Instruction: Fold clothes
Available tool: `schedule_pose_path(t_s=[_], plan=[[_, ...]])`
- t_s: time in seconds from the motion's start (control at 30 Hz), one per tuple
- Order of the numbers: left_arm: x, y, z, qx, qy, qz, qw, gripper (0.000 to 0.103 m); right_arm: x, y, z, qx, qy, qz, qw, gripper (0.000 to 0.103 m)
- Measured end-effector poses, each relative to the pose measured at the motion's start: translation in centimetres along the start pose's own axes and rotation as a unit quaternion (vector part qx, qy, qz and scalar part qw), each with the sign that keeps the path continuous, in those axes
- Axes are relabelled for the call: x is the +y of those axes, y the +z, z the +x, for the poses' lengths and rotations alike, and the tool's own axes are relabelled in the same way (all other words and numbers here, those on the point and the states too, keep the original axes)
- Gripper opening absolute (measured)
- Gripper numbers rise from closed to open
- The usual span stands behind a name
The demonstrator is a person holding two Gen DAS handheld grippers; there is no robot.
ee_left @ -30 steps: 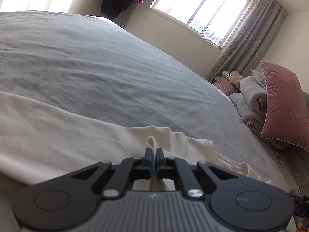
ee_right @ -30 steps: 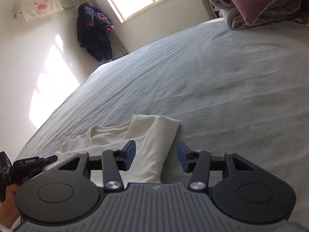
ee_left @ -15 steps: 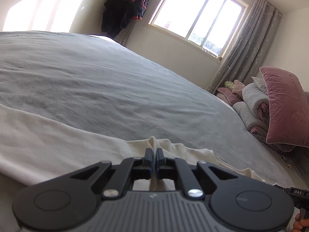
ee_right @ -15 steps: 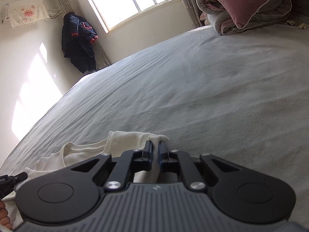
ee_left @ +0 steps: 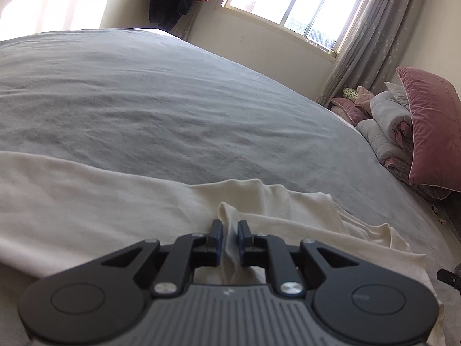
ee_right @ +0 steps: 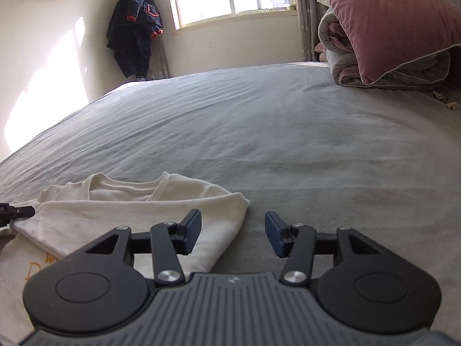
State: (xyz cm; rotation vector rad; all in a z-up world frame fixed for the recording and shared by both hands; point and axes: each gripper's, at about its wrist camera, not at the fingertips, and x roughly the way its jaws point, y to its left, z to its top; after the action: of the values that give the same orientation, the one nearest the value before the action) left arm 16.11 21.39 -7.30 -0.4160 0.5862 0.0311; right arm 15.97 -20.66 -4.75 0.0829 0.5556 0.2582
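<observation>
A cream T-shirt (ee_left: 115, 201) lies flat on the grey bed (ee_left: 144, 101). My left gripper (ee_left: 229, 227) rests low on the shirt, its jaws a narrow gap apart with a raised ridge of the fabric standing between them. In the right wrist view the shirt (ee_right: 144, 213) shows its neckline and a side folded over its front, with orange lettering (ee_right: 37, 265) at the lower left. My right gripper (ee_right: 232, 226) is open wide over the shirt's folded right corner, one finger above the cloth and the other above the bare bed (ee_right: 288, 144).
A pink pillow (ee_right: 389, 20) sits on rolled grey quilts (ee_right: 340, 52) at the head of the bed, which also appear as the pillow (ee_left: 432, 127) on the right in the left wrist view. A dark jacket (ee_right: 132, 34) hangs by the window. A wide stretch of grey sheet lies beyond the shirt.
My right gripper, shut on the shirt's corner half a second ago, has let go and stands open. My left gripper's jaws have parted slightly. More of the shirt lies folded over.
</observation>
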Motion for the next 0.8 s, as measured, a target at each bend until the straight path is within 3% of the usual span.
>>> schedule_pose_path(t_s=[0.17,0.43,0.47,0.5,0.6,0.7,0.8], plan=[[-0.3,0.0,-0.2,0.004,0.007,-0.007,0.9999,0.016,1.9,-1.8,-2.6,0.02,0.026,-0.108,0.994,0.055],[-1.3,-0.1,-0.7,0.001,0.022,0.01,0.9997,0.019,5.4,-3.9,-1.7,0.012,-0.011,-0.268,0.963,0.053],[-1.5,-0.1,-0.7,-0.001,0.024,0.014,0.9996,0.008,5.8,-4.1,-1.6,0.012,-0.016,-0.288,0.958,0.037],[-1.5,-0.1,-0.9,-0.006,0.024,0.014,0.9996,0.004,6.0,-4.3,-1.3,0.02,-0.026,-0.306,0.952,0.005],[-1.3,-0.2,-1.6,-0.019,0.012,0.0,0.9997,0.004,5.8,-4.8,-1.5,0.02,-0.044,-0.339,0.939,0.006],[-2.0,-1.3,-0.8,0.001,0.036,0.047,0.9983,0.006,5.1,-5.3,-1.1,0.039,-0.05,-0.343,0.937,0.006],[-2.7,-1.3,-0.9,0.002,0.052,0.073,0.996,0.011,5.6,-6.1,-0.5,0.044,-0.065,-0.369,0.926,0.006]])
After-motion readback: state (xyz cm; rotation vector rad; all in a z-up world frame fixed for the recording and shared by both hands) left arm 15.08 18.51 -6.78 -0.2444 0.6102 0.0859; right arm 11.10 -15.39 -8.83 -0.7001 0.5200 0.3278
